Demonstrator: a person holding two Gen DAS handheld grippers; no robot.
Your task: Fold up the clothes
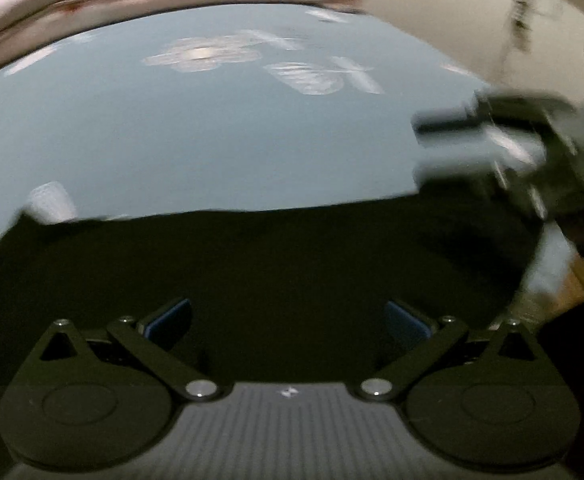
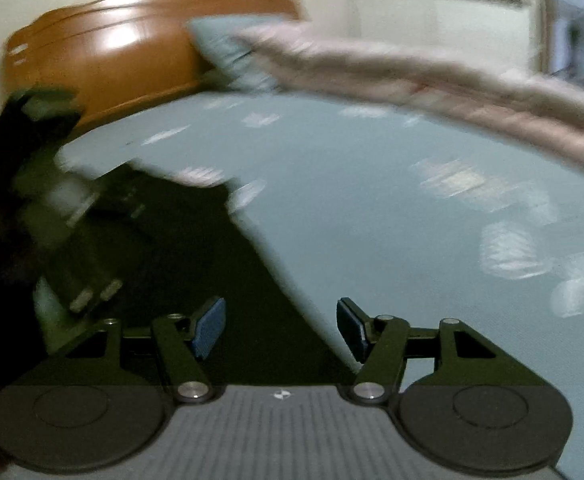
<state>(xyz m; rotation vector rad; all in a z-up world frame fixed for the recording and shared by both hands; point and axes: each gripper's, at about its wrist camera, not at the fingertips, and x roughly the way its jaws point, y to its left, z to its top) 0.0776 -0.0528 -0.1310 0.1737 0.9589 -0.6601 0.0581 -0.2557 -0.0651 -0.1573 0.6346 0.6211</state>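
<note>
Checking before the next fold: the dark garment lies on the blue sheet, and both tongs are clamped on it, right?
Not quite. The dark garment lies on the blue sheet, but both wrist views show the left tongs and right tongs open, holding nothing.

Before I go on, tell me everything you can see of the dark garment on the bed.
The dark garment looks black or very dark green, soft, plain cloth, lying flat on the pale blue sheet. Its far edge runs almost straight in the left view; the right view shows a slanting edge. Both tongs stand open above it, gripping nothing. Blur hides seams, sleeves and its type.
</note>
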